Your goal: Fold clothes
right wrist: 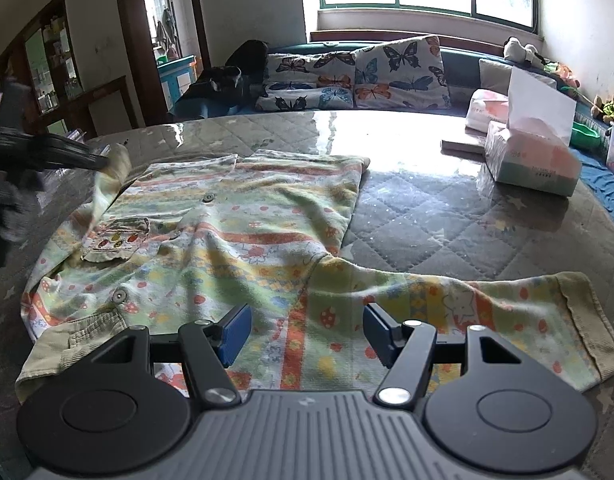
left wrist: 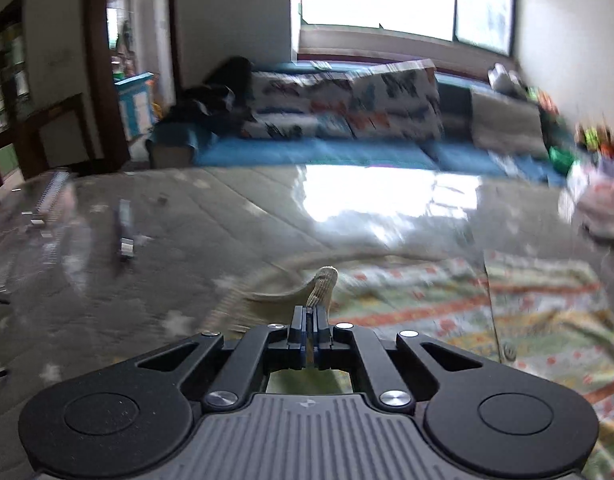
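Note:
A small child's shirt (right wrist: 235, 232) with green, yellow and orange stripes, buttons and a chest pocket lies spread on the round glass-topped table (right wrist: 447, 200). My left gripper (left wrist: 310, 312) is shut on the ribbed beige cuff (left wrist: 323, 284) of a sleeve and holds it lifted; it shows in the right wrist view (right wrist: 103, 162) at the shirt's far left. My right gripper (right wrist: 307, 332) is open and empty, just above the shirt's near edge by the other sleeve (right wrist: 507, 312). The left wrist view is motion-blurred.
Two tissue boxes (right wrist: 531, 160) and a flat dark object (right wrist: 463, 146) stand at the table's far right. A small clip-like object (left wrist: 125, 232) lies at the left. Behind is a blue bench with butterfly cushions (right wrist: 359, 76), toys (right wrist: 611, 108) and a window.

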